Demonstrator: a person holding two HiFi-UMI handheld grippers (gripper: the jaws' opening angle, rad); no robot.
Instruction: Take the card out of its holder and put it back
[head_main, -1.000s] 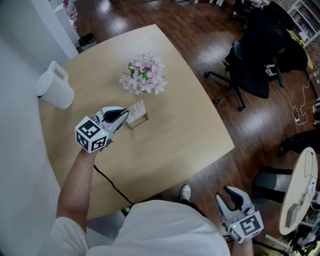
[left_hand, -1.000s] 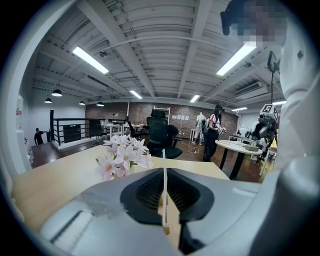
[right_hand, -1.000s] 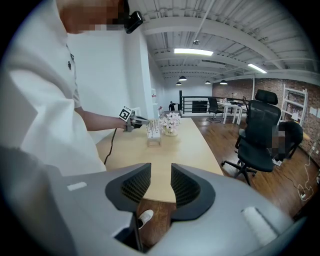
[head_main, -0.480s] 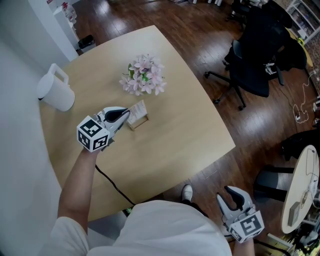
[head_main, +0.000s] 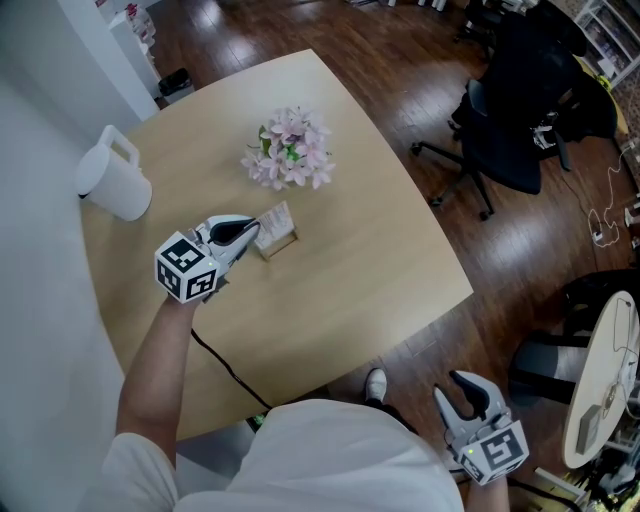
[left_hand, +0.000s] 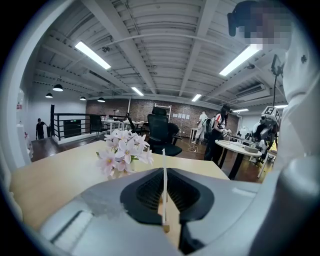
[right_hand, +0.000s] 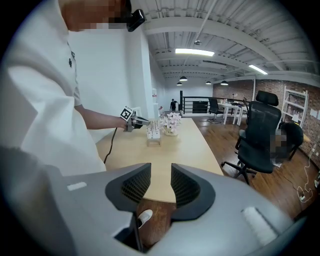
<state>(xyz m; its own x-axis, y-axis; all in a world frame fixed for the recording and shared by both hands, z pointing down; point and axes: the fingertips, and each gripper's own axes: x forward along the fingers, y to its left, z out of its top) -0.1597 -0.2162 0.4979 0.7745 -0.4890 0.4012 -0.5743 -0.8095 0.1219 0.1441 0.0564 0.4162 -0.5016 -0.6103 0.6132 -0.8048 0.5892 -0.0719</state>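
The left claw (head_main: 249, 229) is pinched on the card (head_main: 276, 218), seemingly so it can be drawn from its holder (head_main: 280, 244).

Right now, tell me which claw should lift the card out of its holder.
Left. The left claw is at the card on the table, and the left gripper view shows its jaws closed on the card's edge. The right claw hangs open off the table's near edge, beside the person, holding nothing.
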